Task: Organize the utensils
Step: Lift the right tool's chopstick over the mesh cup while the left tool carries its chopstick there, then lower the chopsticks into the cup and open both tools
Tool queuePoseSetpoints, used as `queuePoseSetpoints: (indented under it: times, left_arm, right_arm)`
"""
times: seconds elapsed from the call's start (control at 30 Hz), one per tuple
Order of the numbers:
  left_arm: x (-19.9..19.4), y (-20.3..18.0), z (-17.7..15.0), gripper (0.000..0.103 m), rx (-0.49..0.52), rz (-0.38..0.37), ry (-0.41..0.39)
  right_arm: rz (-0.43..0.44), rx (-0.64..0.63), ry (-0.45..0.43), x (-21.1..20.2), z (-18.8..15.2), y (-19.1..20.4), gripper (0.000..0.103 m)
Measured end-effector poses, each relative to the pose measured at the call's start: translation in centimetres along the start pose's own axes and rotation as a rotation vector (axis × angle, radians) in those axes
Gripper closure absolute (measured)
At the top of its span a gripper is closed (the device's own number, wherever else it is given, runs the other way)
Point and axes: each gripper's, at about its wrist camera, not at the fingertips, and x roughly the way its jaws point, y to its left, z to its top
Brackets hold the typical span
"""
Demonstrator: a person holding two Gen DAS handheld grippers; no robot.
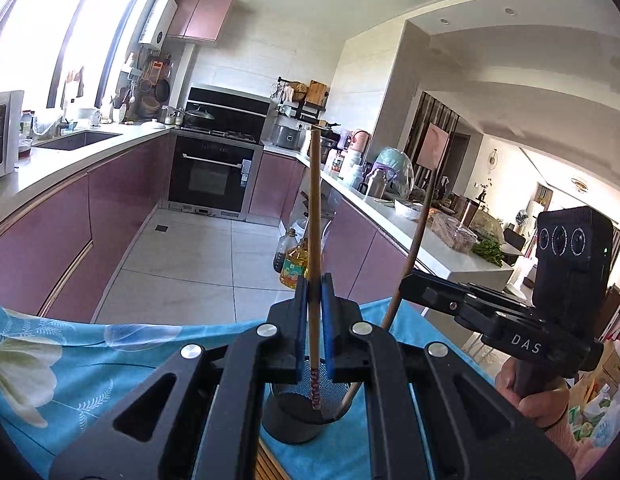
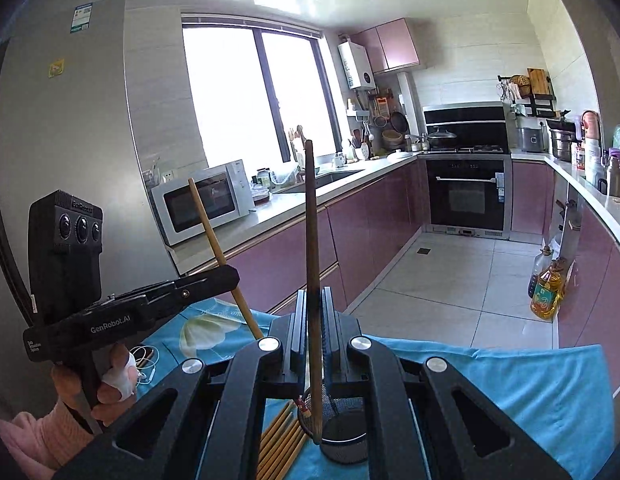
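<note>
While both grippers pinch one chopstick each, counts first: two held chopsticks, one mesh holder, one loose bundle of chopsticks on the cloth (about five or six, exact count unclear).

Left gripper (image 1: 314, 296): blue pads pressed together on a light bamboo chopstick (image 1: 314, 216), near upright, its patterned reddish tip dipping into the black mesh utensil holder (image 1: 294, 412). From the right wrist view, that chopstick leans past the left gripper (image 2: 230, 276).

Right gripper (image 2: 314, 312): jaws squeezed onto a dark brown chopstick (image 2: 311, 240), near upright, lower end going down inside the holder (image 2: 343, 428). From the left wrist view, the same stick (image 1: 419, 236) slants into the holder's right side, with the right gripper (image 1: 405, 284) clamped mid-shaft.

Holder: black, round, perforated metal wall, solid dark base band, standing on a blue floral tablecloth (image 1: 62, 364).

Loose light-wood chopsticks (image 2: 280, 444) lie in a bundle on the cloth just left of the holder, touching or nearly touching its base; cannot tell which.

White earphone cable (image 2: 144, 360) lies on the cloth near the left hand (image 2: 110, 388).

Two oil bottles (image 2: 545, 284) stand on the tiled floor by the pink cabinets.
</note>
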Motion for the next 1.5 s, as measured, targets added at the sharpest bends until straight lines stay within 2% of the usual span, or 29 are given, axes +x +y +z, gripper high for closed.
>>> queuePoseSetpoints:
  times: [0.2,0.53,0.73,0.77,0.83,0.87,0.9,1.13,1.3,1.5]
  left_arm:
    - [3.0,-0.4,-0.8,0.096,0.029,0.029,0.07]
    - [8.4,0.8,-4.3,0.096,0.062,0.043,0.189]
    - [11.6,1.6,-5.2,0.095,0.066,0.062,0.238]
    - [11.9,1.7,-5.3,0.093,0.066,0.069,0.24]
    - [12.3,2.1,-5.8,0.074,0.056,0.071,0.243]
    - [12.3,2.2,-5.8,0.065,0.051,0.082,0.234]
    - [12.1,2.2,-5.7,0.064,0.052,0.088,0.221]
    - [9.4,3.1,-6.7,0.063,0.051,0.115,0.176]
    - [5.7,3.6,-8.4,0.057,0.096,0.167,0.156]
    - [2.7,4.5,-12.2,0.054,0.124,0.215,0.215]
  right_arm:
    - [-0.01,0.01,0.004,0.4,-0.1,-0.7,0.097]
    - [-0.016,0.043,0.238,4.9,-3.0,-2.1,0.097]
    - [-0.042,0.084,0.297,7.3,-3.5,-3.2,0.095]
    - [-0.054,0.094,0.298,7.5,-3.5,-3.5,0.095]
    - [-0.066,0.107,0.295,7.5,-3.4,-3.9,0.092]
    - [-0.068,0.109,0.287,7.4,-3.6,-3.9,0.085]
    - [-0.072,0.104,0.279,7.2,-3.6,-3.8,0.076]
    - [-0.087,0.071,0.225,5.5,-4.0,-2.7,0.062]
    - [-0.042,0.022,0.192,3.3,-5.3,-0.6,0.047]
    - [0.038,-0.027,0.227,1.7,-8.4,2.0,0.045]
